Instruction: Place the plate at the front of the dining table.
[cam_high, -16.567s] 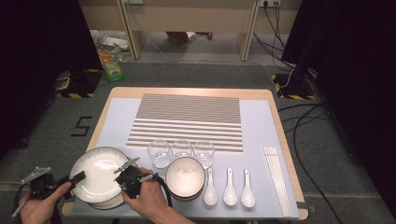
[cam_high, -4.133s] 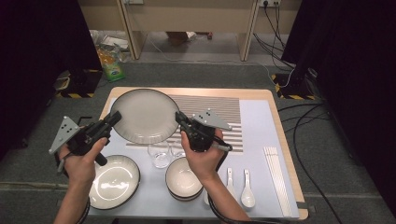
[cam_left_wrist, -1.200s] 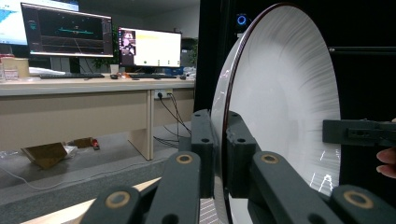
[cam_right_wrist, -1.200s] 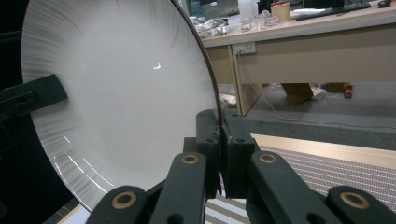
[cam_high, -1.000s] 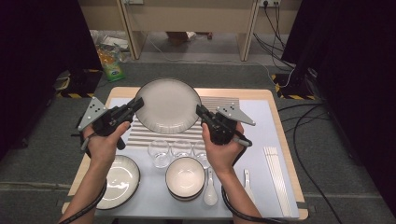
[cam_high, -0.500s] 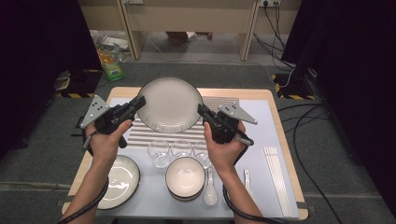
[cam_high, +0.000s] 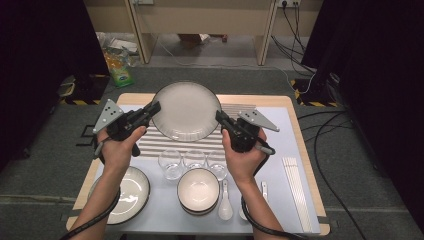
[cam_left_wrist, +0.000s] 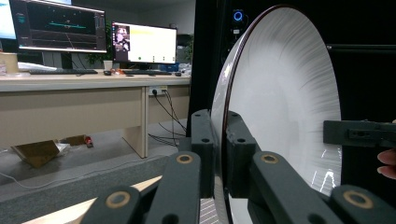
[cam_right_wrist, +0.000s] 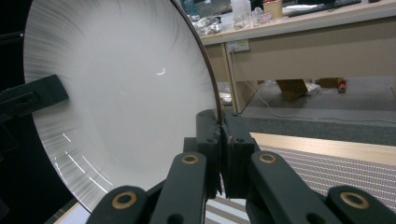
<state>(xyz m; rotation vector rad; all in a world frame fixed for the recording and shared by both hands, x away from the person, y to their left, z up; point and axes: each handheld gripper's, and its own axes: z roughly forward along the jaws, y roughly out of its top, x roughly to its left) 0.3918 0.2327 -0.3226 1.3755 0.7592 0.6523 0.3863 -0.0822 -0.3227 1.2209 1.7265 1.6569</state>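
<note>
A large white plate (cam_high: 186, 110) with a dark rim is held in the air over the striped mat (cam_high: 235, 137), tilted toward the camera. My left gripper (cam_high: 155, 107) is shut on its left rim and my right gripper (cam_high: 219, 116) is shut on its right rim. In the left gripper view the plate (cam_left_wrist: 285, 107) stands on edge between the pads, with my left gripper (cam_left_wrist: 219, 154) pinching the rim. The right gripper view shows the plate (cam_right_wrist: 116, 102) the same way, its rim pinched by my right gripper (cam_right_wrist: 219, 154).
On the pale table cover (cam_high: 280, 165) sit three clear glasses (cam_high: 194, 161), a stack of bowls (cam_high: 198, 190), a second plate (cam_high: 126, 194) at front left, white spoons (cam_high: 225, 202) and chopsticks (cam_high: 296, 187) at the right. Beyond the table's far edge are a desk and cables.
The plate, held by both grippers, has risen slightly and shifted a little away from me over the mat. Both grips are unchanged.
</note>
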